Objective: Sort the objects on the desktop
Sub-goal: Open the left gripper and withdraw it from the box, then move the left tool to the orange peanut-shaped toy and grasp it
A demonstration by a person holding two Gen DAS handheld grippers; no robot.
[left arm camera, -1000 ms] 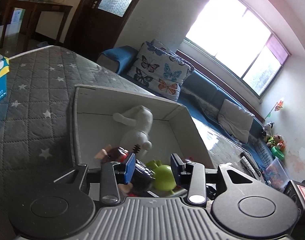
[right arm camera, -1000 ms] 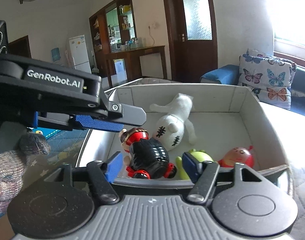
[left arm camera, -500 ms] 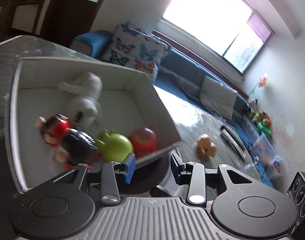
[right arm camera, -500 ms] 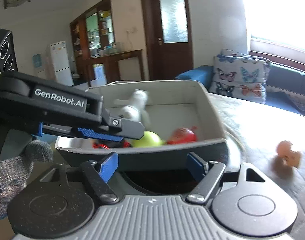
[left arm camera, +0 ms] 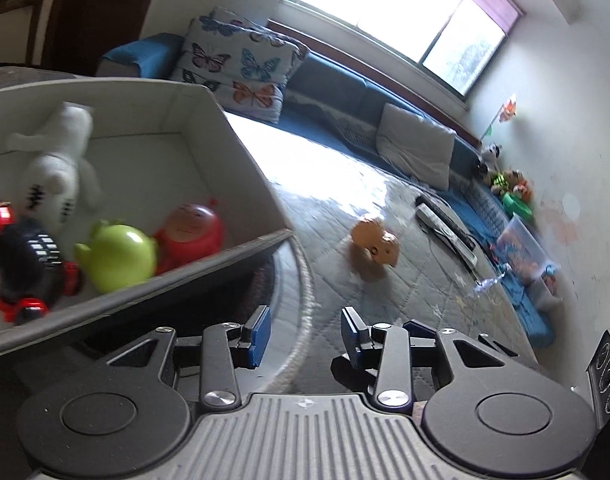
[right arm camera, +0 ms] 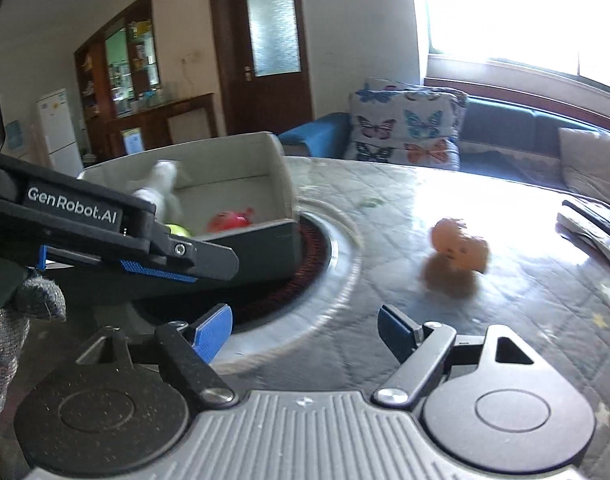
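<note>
A white box [left arm camera: 241,160] holds a white plush toy [left arm camera: 61,160], a green toy [left arm camera: 119,256], a red toy [left arm camera: 193,230] and a black-and-red toy [left arm camera: 25,264]. An orange toy [left arm camera: 375,242] lies alone on the quilted table, right of the box; it also shows in the right wrist view [right arm camera: 459,246]. My left gripper [left arm camera: 305,332] is open and empty, just outside the box's near corner. My right gripper [right arm camera: 305,328] is open and empty, short of the orange toy. The left gripper's arm crosses the right wrist view [right arm camera: 105,228].
A round metal-rimmed recess [right arm camera: 333,248] in the table lies under the box's near corner. Flat dark devices [left arm camera: 445,224] lie at the table's far right. A blue sofa with butterfly cushions [left arm camera: 241,64] stands behind the table.
Both grippers have swung right, away from the box's inside. The black-and-red toy that sat between the fingers now lies in the box, and the orange toy has come into view.
</note>
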